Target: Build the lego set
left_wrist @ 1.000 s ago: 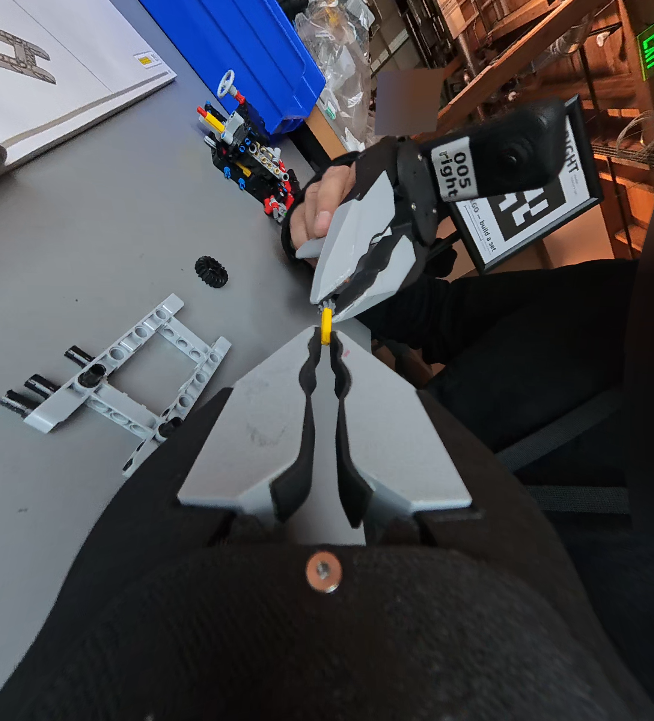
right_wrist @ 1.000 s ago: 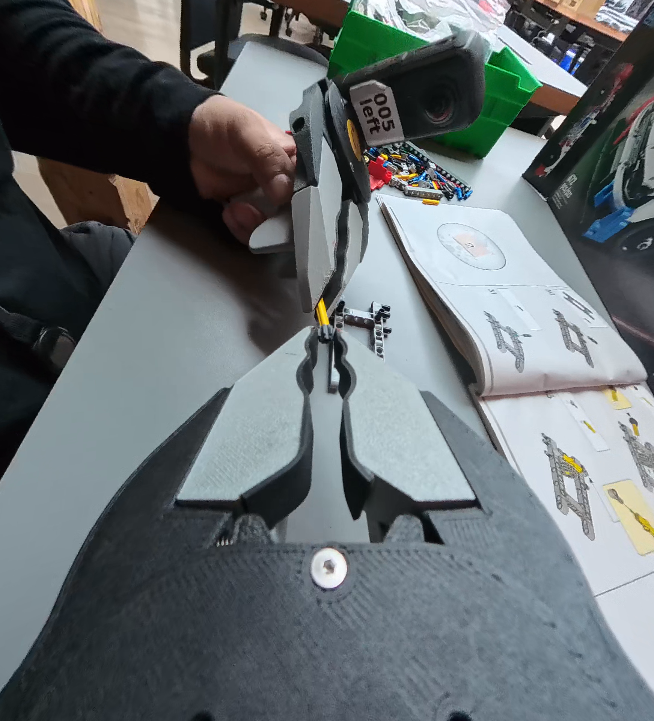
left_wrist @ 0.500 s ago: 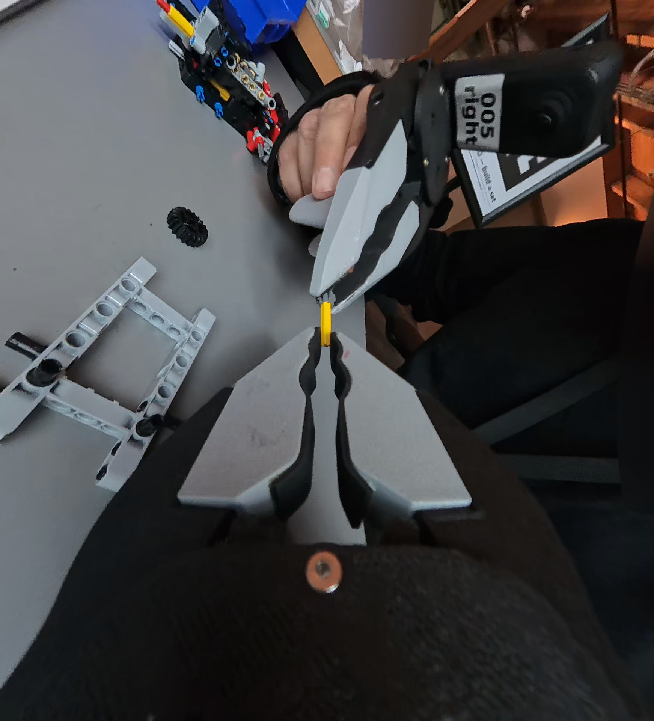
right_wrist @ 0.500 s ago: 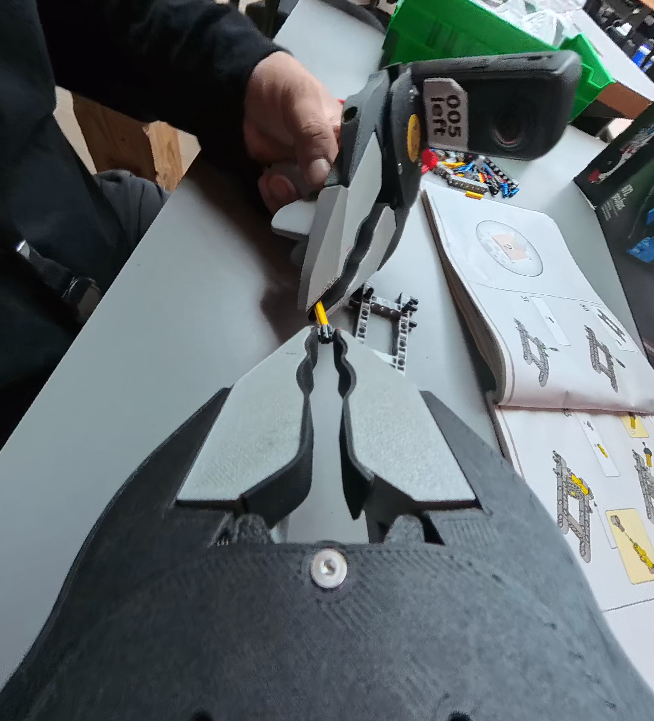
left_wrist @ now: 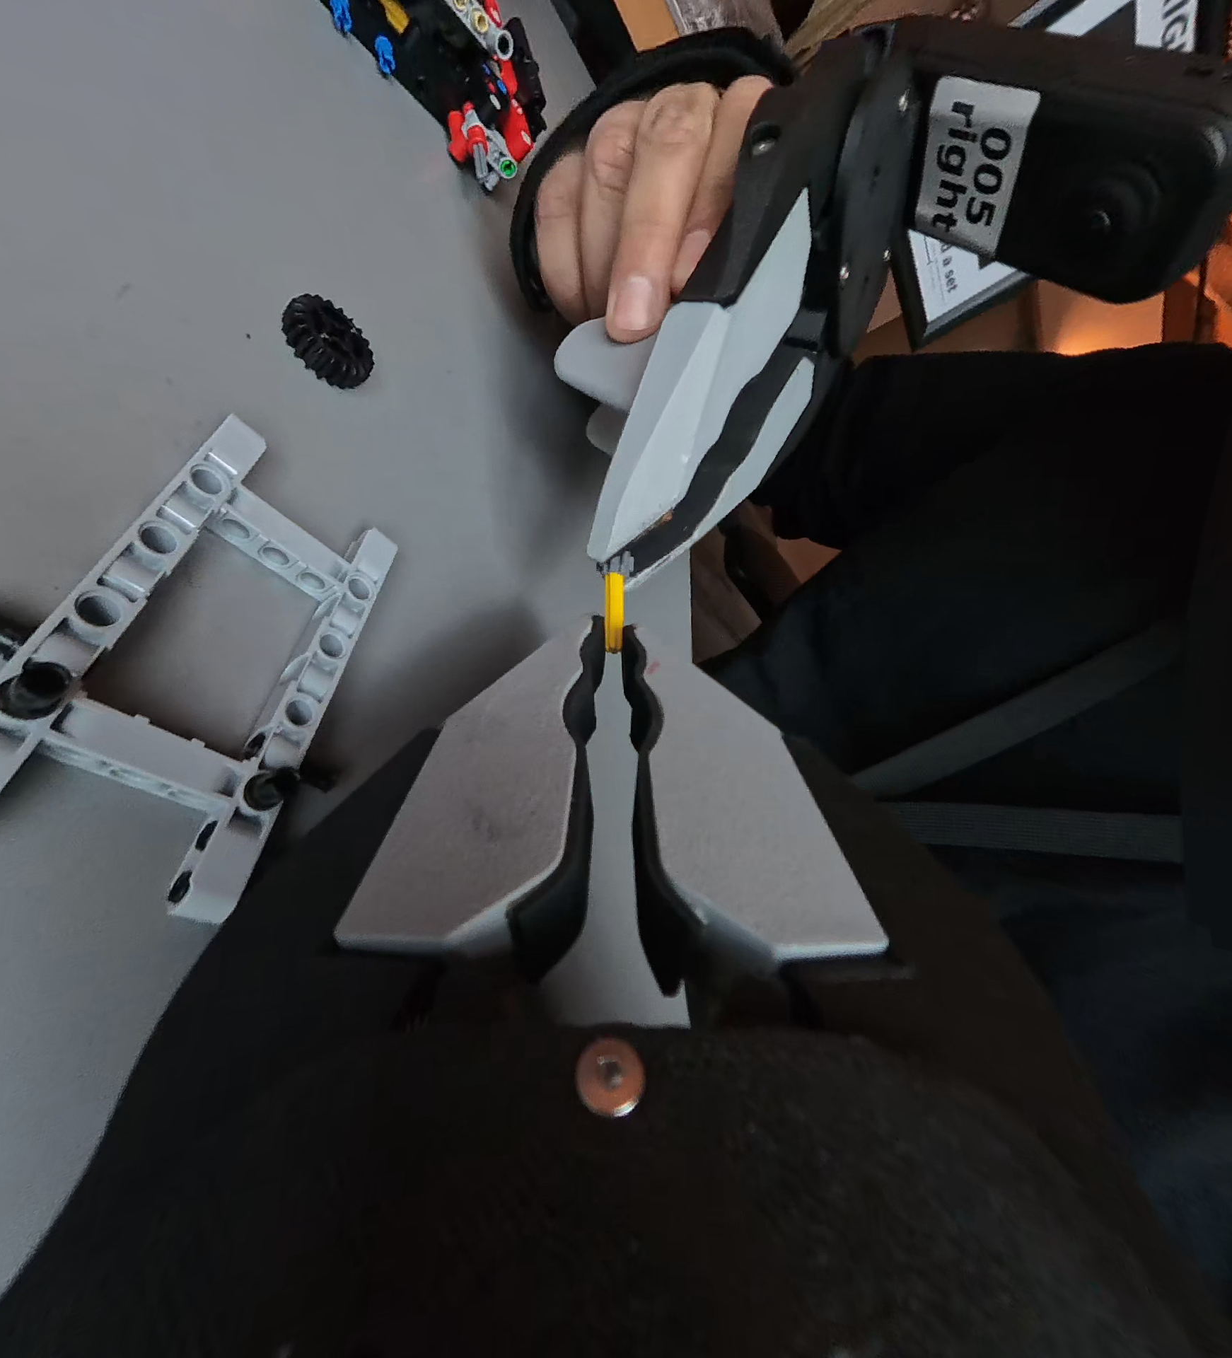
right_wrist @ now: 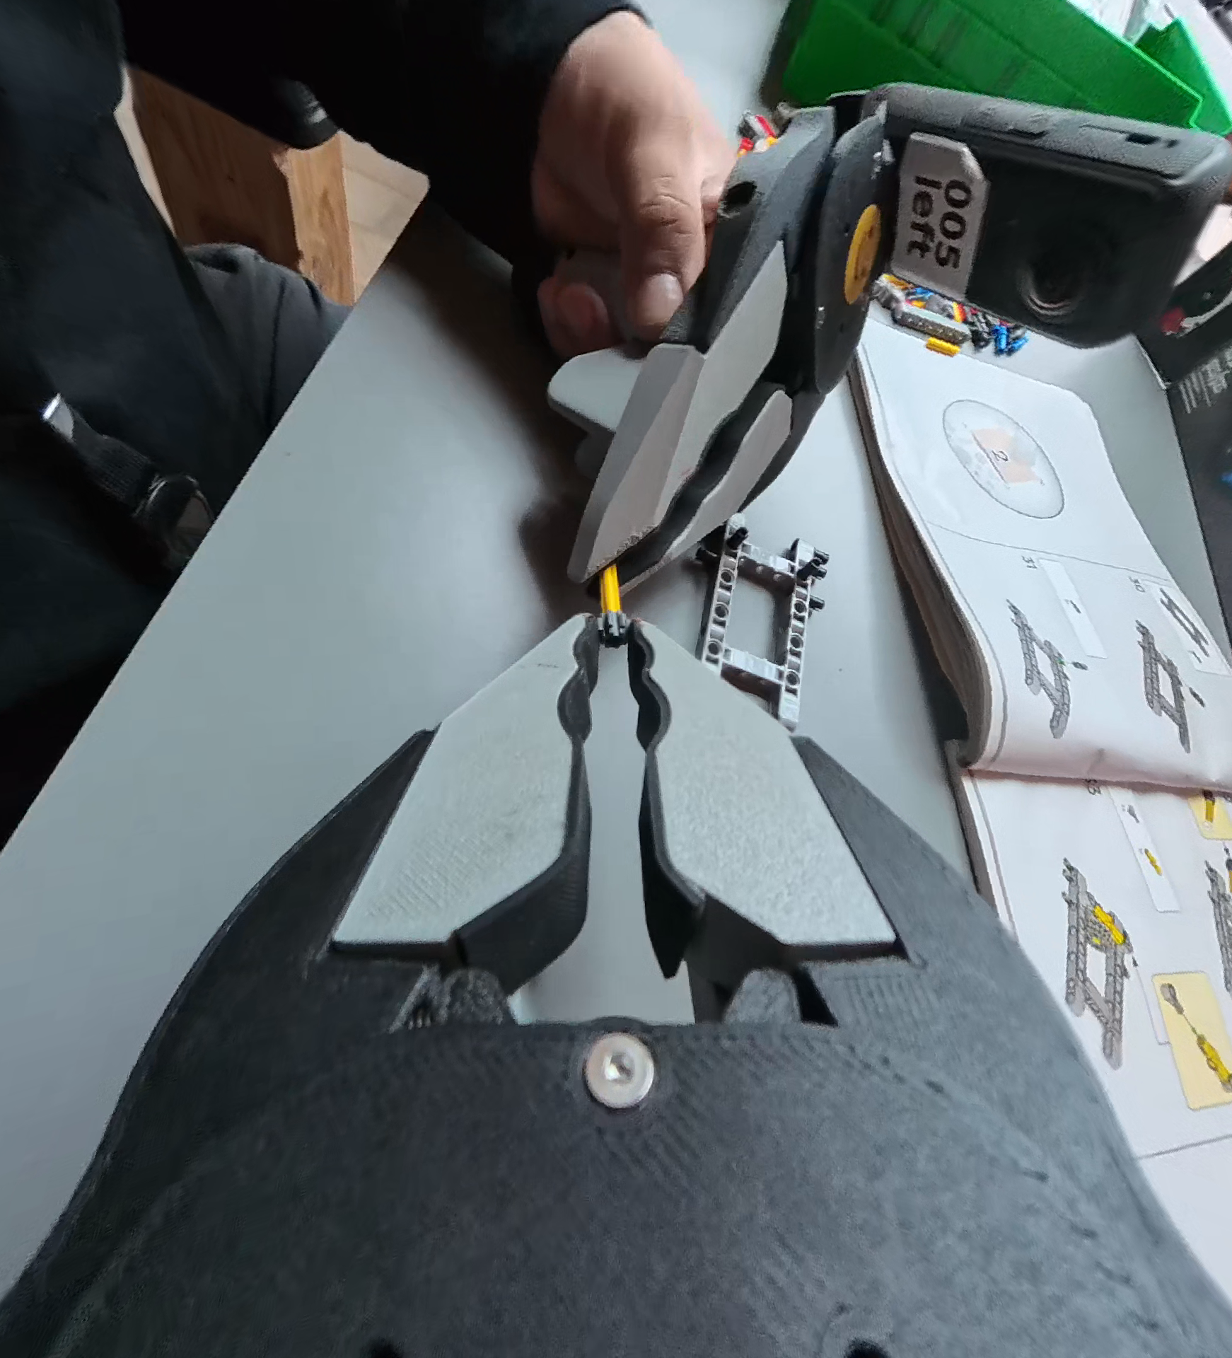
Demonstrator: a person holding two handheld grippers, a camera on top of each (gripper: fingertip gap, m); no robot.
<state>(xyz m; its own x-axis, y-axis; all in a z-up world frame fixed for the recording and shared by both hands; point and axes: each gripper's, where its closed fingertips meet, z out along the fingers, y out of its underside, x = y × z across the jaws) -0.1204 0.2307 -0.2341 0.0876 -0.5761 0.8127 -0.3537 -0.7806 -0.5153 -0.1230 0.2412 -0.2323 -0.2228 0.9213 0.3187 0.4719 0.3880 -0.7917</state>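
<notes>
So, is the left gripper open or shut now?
Shut: the left gripper pinches the thin yellow axle between its fingertips.

yellow axle [left_wrist: 613, 613] | pinched at both ends, above table | grey frame [left_wrist: 157, 661] | flat on table

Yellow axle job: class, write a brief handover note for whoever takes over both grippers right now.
Left gripper: shut on the yellow axle, held above the table edge.
Right gripper: shut on the small dark connector at the axle's far end.
On the grey table: grey beam frame with black pins, black gear, a partly built assembly, open instruction booklet.
Done: axle and connector meet tip to tip.
Left: whether they are fully seated cannot be told; check, then mount on the frame.
</notes>
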